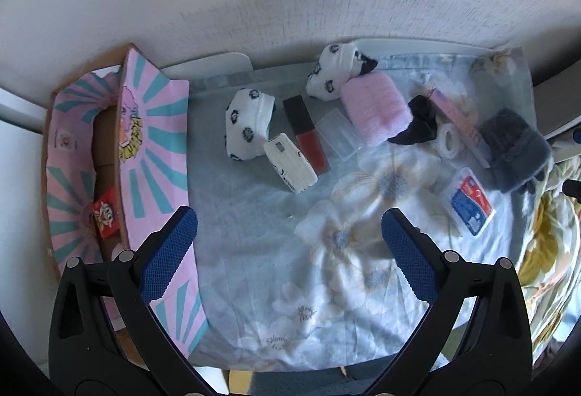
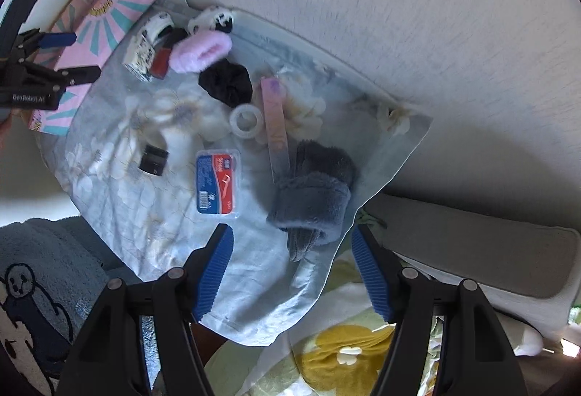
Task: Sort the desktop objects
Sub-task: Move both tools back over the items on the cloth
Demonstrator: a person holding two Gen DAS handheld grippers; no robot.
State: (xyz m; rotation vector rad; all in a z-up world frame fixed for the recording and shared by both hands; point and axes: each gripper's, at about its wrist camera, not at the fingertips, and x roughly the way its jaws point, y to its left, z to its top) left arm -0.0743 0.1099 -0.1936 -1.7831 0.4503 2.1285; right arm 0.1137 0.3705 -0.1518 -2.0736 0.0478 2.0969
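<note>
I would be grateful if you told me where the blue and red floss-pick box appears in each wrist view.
Left wrist: floss-pick box lies right of centre, beyond the right fingertip.
Right wrist: it lies left of centre, above the left fingertip.
Shared landmark: the roll of clear tape, beside the black scrunchie.

We are seeing a pale blue flowered cotton-like cloth, matt and wrinkled, lying under everything. The pink fluffy fabric roll and the dark grey plush fabric bundle are looking soft and hairy. The clear plastic tape ring is shining a little, and the flat transparent plastic case with a blue and red label is looking glossy. The pink and teal printed cardboard box is showing a smooth paper surface. The blue gripper pads are looking like rough, textured rubber on black matt plastic.
</note>
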